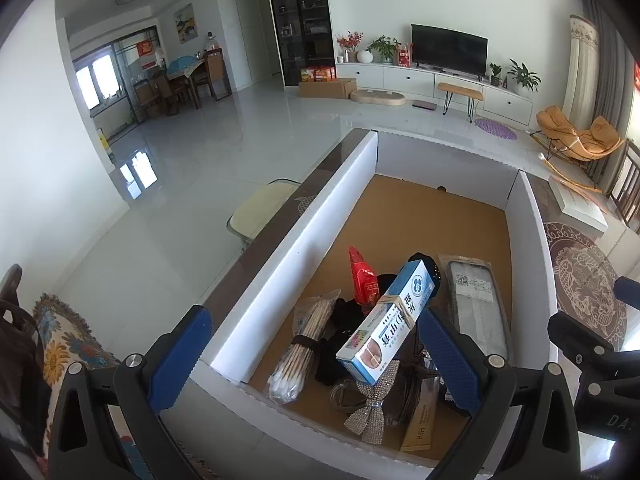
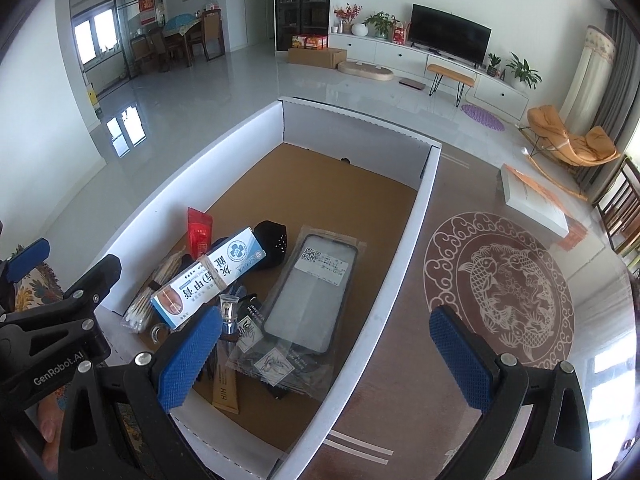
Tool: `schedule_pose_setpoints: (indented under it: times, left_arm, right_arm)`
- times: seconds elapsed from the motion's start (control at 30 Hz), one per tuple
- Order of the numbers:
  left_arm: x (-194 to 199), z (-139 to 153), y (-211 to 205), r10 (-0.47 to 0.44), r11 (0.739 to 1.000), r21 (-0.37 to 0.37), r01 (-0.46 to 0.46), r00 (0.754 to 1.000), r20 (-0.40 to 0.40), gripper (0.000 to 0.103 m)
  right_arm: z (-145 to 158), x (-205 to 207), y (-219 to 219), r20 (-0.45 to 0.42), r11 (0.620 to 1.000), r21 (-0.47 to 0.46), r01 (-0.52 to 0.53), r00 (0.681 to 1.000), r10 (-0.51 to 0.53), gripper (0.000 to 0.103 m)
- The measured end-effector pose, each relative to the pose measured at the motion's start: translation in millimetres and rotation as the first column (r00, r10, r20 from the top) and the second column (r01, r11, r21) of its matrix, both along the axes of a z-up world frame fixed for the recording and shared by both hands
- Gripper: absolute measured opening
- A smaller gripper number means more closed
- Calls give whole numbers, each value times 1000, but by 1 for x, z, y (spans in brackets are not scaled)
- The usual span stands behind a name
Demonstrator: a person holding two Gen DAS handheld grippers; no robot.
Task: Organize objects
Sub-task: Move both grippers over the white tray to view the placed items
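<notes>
Both the left tongs (image 1: pixel 316 356) and right tongs (image 2: pixel 326 352) are held wide open, empty, above the white box (image 2: pixel 404 240) on the surface. The banded ointment carton (image 1: pixel 386 320), perched on clutter, could be toppled. "HH" is read on a tan tube (image 2: pixel 226 394); "GenRobot.AI" on the rig.

- A white-walled cardboard box (image 2: pixel 400 240) with a brown floor holds everything at its near end.
- A blue-and-white ointment carton (image 1: pixel 386 322) lies tilted on top of the pile.
- A banded bundle of cotton swabs (image 1: pixel 300 350) lies along the left wall.
- A red sachet (image 1: pixel 362 280) sits behind the carton.
- A bagged phone case (image 2: pixel 312 292) lies flat on the right.
- A rhinestone bow (image 1: pixel 370 408) and a tan tube (image 1: pixel 420 426) lie nearest.
</notes>
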State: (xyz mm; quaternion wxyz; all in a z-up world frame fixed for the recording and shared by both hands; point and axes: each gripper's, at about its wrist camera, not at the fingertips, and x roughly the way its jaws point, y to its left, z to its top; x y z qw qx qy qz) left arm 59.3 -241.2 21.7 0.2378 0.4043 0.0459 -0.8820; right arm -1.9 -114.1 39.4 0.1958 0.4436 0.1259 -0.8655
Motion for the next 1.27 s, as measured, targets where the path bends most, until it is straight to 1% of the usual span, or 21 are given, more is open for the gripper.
schedule_pose_setpoints:
  times: [0.17, 0.27, 0.57, 0.73, 1.0, 1.07, 1.17, 1.2, 1.27]
  left_arm:
    - [0, -1, -4, 4, 1000, 12, -4, 1000, 7, 103]
    - [0, -1, -5, 4, 1000, 10, -4, 1000, 6, 103]
    - [0, 1, -9, 19, 1000, 4, -19, 1000, 0, 103]
    - [1, 0, -14, 23, 999, 27, -23, 1000, -4, 103]
    - [1, 4, -13, 18, 1000, 21, -18, 1000, -22, 103]
    - [1, 3, -13, 5, 999, 41, -4, 1000, -26, 103]
    - [1, 3, -14, -26, 994, 104, 29, 999, -32, 103]
    - [2, 3, -14, -22, 993, 112, 26, 999, -37, 103]
    - [2, 5, -13, -14, 995, 103, 18, 999, -39, 103]
  right_arm:
    - [-3, -4, -5, 44, 1000, -9, -13, 999, 13, 103]
    - [-2, -4, -8, 48, 1000, -7, -17, 999, 17, 103]
    - [3, 0, -15, 3, 999, 24, -24, 1000, 24, 103]
    - [5, 2, -19, -37, 998, 54, -23, 999, 25, 103]
    - [9, 5, -20, -82, 998, 66, -25, 996, 30, 103]
    - [9, 5, -19, -83, 998, 63, -23, 996, 28, 103]
    - [8, 2, -16, -79, 998, 56, -19, 997, 23, 103]
    - [7, 2, -16, -76, 998, 53, -18, 997, 22, 103]
    - [7, 0, -16, -72, 999, 50, -17, 997, 21, 103]
